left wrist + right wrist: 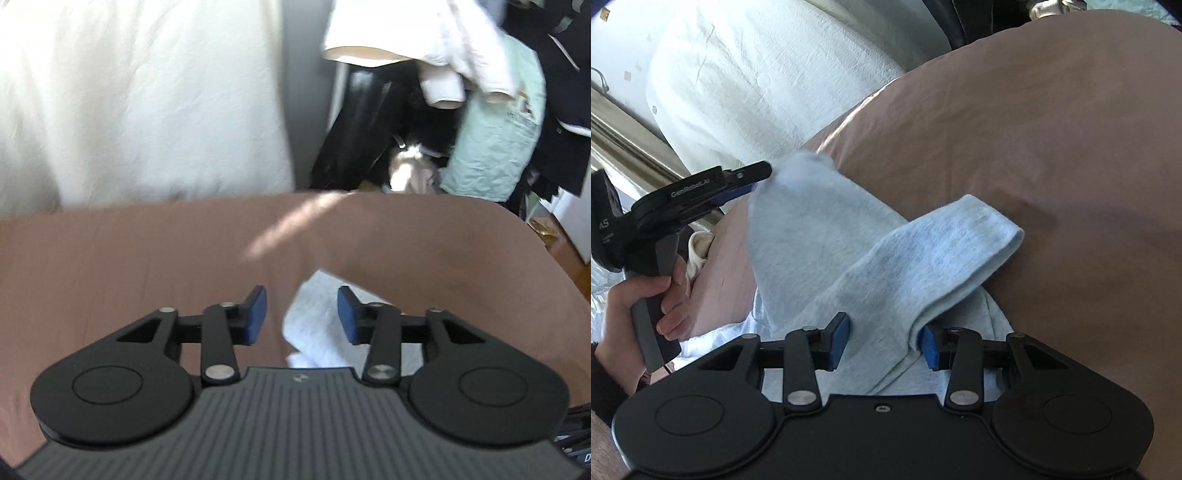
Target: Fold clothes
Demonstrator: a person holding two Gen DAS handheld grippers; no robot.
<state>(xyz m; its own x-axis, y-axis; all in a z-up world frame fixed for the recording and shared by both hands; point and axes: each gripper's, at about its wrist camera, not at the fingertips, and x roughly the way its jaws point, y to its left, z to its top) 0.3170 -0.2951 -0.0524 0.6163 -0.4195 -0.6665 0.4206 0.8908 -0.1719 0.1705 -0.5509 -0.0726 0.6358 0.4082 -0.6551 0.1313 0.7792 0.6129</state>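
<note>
A pale blue garment (820, 236) lies on the brown bed sheet (1052, 129), with one strip folded over and pointing up and right. My right gripper (884, 328) is open over the near part, and the folded edge runs between its blue pads without being pressed. At the left, a hand (631, 295) holds my left gripper (759, 181), whose tips are right at the garment's blurred far corner. In the left wrist view the left gripper (302, 306) is open, with the pale cloth (314, 325) showing between and below its pads.
A white duvet (129, 92) is heaped at the far side of the bed. Beyond the rounded bed edge (517, 210) hang white clothes (424, 55), a mint quilted piece (498, 129) and dark garments. Wooden floor (576, 273) shows at right.
</note>
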